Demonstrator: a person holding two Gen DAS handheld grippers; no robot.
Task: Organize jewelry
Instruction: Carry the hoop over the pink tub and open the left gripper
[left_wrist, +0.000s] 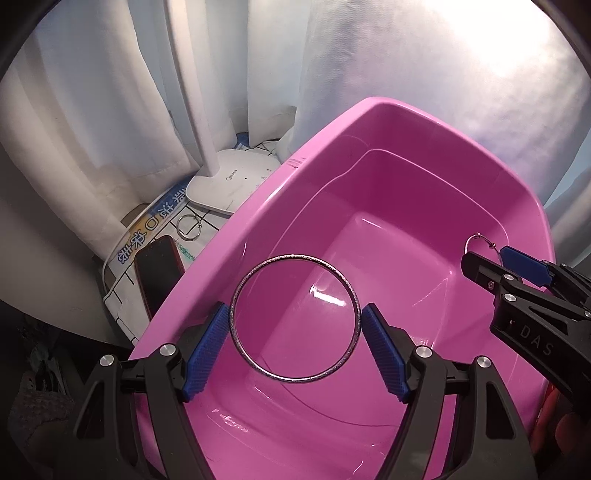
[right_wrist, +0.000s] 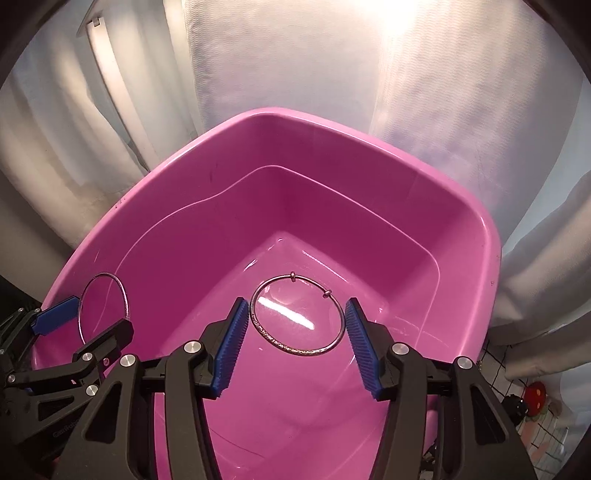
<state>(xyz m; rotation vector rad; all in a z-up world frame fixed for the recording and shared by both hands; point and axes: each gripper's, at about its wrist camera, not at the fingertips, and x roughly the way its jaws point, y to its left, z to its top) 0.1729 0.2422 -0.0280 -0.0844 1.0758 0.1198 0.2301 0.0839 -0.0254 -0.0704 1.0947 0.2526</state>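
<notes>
We see a glossy pink plastic basin (left_wrist: 424, 206), deep and rounded at the corners, filling the middle of both wrist views, with both hands poised over it. Low in the left wrist view, our left gripper (left_wrist: 295, 328) holds a large thin silver metal bangle with a fine grainy surface (left_wrist: 295, 319) between its ribbed blue fingers (left_wrist: 207, 343), which stand fairly wide and press on the hoop's two sides. Low in the right wrist view, our right gripper (right_wrist: 295, 325) grips a smaller twisted silver metal bangle with two small beads at its opening (right_wrist: 297, 315) in the same way, its fingers about half spread. Both bangles hang above the basin's smooth, empty-looking floor, so we judge that neither has yet been dropped in. At the left edge of the left wrist view, a third thin silver ring (left_wrist: 188, 227) lies on a printed paper sheet (left_wrist: 147, 236) on the surface, beside a dark phone (left_wrist: 159, 269) and a white lamp base (left_wrist: 232, 181), and seems still to be collected. White curtains (left_wrist: 92, 110) hang behind.
</notes>
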